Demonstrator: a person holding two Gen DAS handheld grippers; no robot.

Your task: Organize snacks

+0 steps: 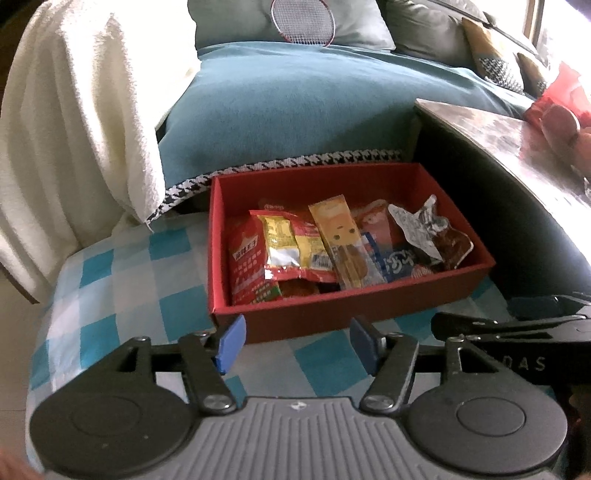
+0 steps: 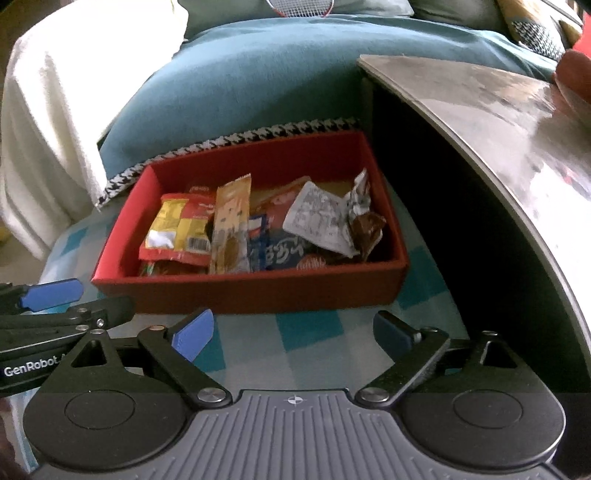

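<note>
Red box [image 1: 354,314] w/ open top, sitting on a blue-and-white checked cloth [image 1: 122,280], pushed up against a teal sofa cushion [image 1: 295,110] at the back & a dark table side on the right. Snacks all inside the box, none loose on the cloth: a red-and-yellow packet [image 1: 284,243] at left, a long orange stick packet [image 1: 340,236] leaning over it near the middle, a blue-and-white packet [image 1: 399,264] beneath, a crumpled silver-and-brown wrapper [image 1: 432,232] at right. Piled loosely & overlapping, probably dropped in rather than lined up, so sorting looks largely done.

Left claw [image 1: 295,345] just short of the box's near wall, pads apart, nothing between them. Right claw [image 2: 293,334] beside it, spread wider, also empty, over bare cloth in front of the box. Both angled down toward the box, likely between picks or finished.

Glossy grey surface [image 2: 498,110] at right edge, carrying something red, too blurred to name. Racket head [image 1: 303,22] resting on the far cushions.
</note>
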